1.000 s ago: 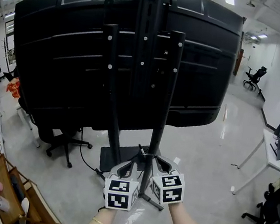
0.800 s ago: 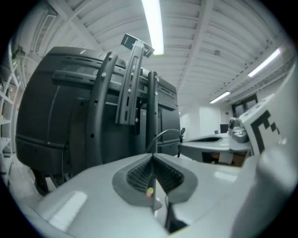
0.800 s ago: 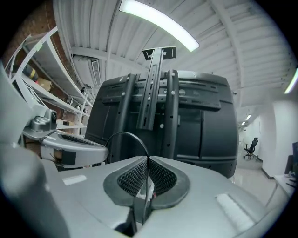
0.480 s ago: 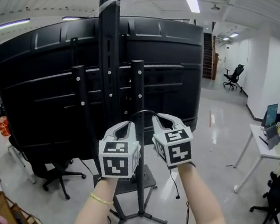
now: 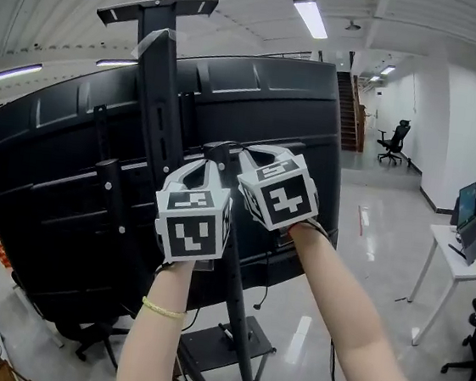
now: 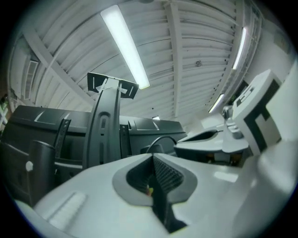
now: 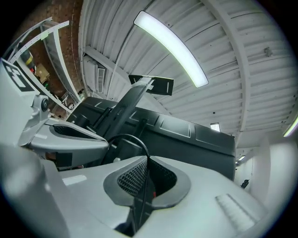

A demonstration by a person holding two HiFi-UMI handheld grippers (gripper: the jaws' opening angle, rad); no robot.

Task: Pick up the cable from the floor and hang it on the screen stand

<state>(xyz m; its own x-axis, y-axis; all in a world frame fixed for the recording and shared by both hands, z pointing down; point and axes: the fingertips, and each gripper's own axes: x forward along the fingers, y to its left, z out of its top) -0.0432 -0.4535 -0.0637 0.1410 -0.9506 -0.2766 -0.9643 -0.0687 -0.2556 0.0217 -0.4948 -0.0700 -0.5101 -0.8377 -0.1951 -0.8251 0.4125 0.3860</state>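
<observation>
The big black screen (image 5: pixel 69 175) shows its back, mounted on the stand's upright post (image 5: pixel 157 91) with a flat plate (image 5: pixel 156 9) on top. Both grippers are raised side by side in front of it. The left gripper (image 5: pixel 210 161) and the right gripper (image 5: pixel 244 154) are each shut on the thin black cable (image 5: pixel 226 145), which forms a short arch between their tips. That arch shows as the cable (image 6: pixel 160 138) in the left gripper view and as the cable (image 7: pixel 132 138) in the right gripper view, just short of the post (image 7: pixel 125 111). More cable (image 5: pixel 263 282) hangs down below the right arm.
The stand's base (image 5: pixel 232 355) rests on the glossy floor below. To the right a white desk (image 5: pixel 461 254) carries a monitor. A black office chair (image 5: pixel 394 143) stands far back by the stairs (image 5: pixel 355 96). Another chair (image 5: pixel 93 340) sits under the screen.
Both grippers rose together with the cable, from low near the stand's base to level with the upper part of the screen's back. The head view tilted upward.
</observation>
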